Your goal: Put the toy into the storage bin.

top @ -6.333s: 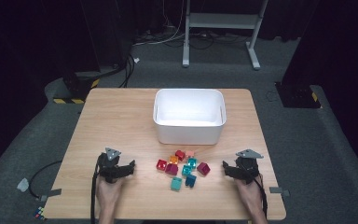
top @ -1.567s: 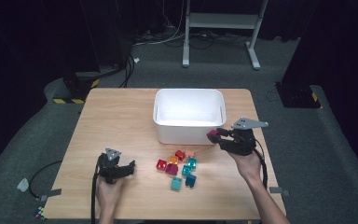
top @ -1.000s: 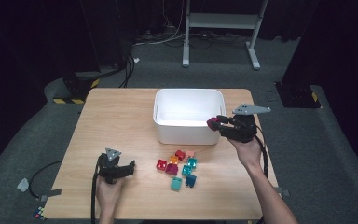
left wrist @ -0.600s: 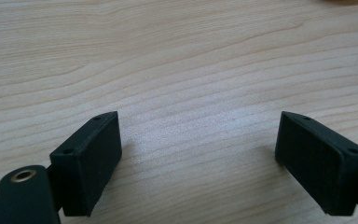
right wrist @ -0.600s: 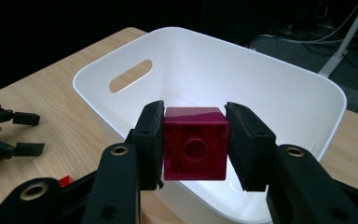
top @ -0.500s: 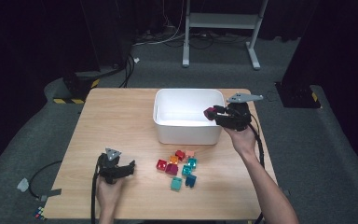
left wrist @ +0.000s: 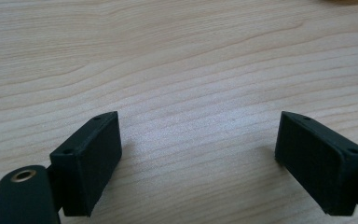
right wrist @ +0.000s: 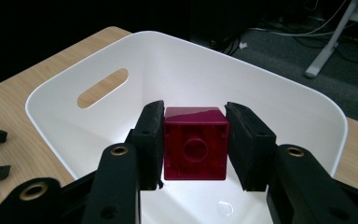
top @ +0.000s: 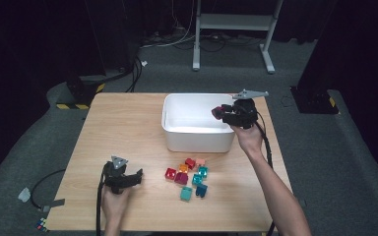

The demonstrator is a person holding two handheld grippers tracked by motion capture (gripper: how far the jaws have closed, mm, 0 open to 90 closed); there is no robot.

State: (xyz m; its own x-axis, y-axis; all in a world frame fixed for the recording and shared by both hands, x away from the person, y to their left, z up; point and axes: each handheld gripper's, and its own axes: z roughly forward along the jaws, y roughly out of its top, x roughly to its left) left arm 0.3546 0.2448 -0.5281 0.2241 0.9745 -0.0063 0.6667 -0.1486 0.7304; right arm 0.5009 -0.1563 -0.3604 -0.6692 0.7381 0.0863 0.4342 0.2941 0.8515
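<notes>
High view: right gripper [top: 221,112] sits above the right end of the white bin [top: 177,132], dark red cube [top: 218,112] clamped at its tip, over the bin interior. Left gripper [top: 137,176] rests on the table [top: 128,123], well apart from the bin. Loose pile of coloured cubes [top: 189,174] lies on the wood between the two grippers, just in front of the bin.

Left gripper view: jaws spread wide, nothing between them, bare wood grain ahead.

Right gripper view: jaws closed on the dark red cube [right wrist: 195,142], pads pressing its two side faces, round stud socket facing the camera. Bin floor directly beyond the cube; handle slot [right wrist: 102,87] ahead and to the left.

Risk: cube held high above the floor, so a release from here may bounce it off the hard plastic; drifting right before opening could catch the near rim
</notes>
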